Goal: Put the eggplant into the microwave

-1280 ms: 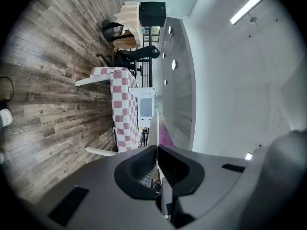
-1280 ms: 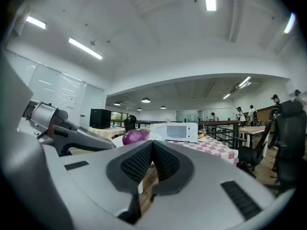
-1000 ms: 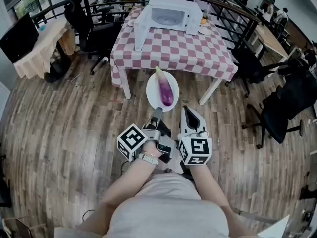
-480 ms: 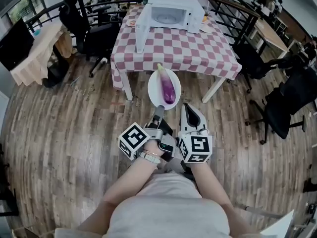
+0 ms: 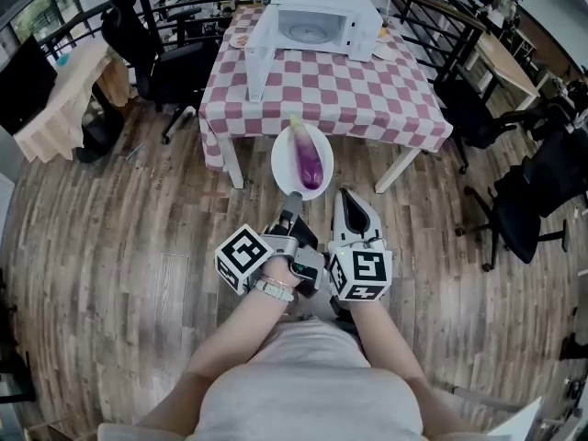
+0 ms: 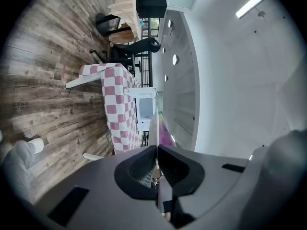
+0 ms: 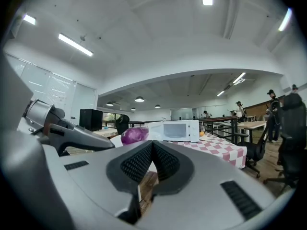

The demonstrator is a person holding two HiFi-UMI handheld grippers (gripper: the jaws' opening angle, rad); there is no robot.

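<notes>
The eggplant is lying along the middle of a plate, stem toward the far rim. The left gripper is clamping the plate's near rim, holding it out ahead. The right gripper is pointing level just beside it, jaws pressed together on nothing, tip near the plate's near-right rim. The microwave is standing open at the table's far edge

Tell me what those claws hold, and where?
The left gripper pinches the near rim of the white plate, eggplant lying on it; the right gripper is shut, empty.
</notes>
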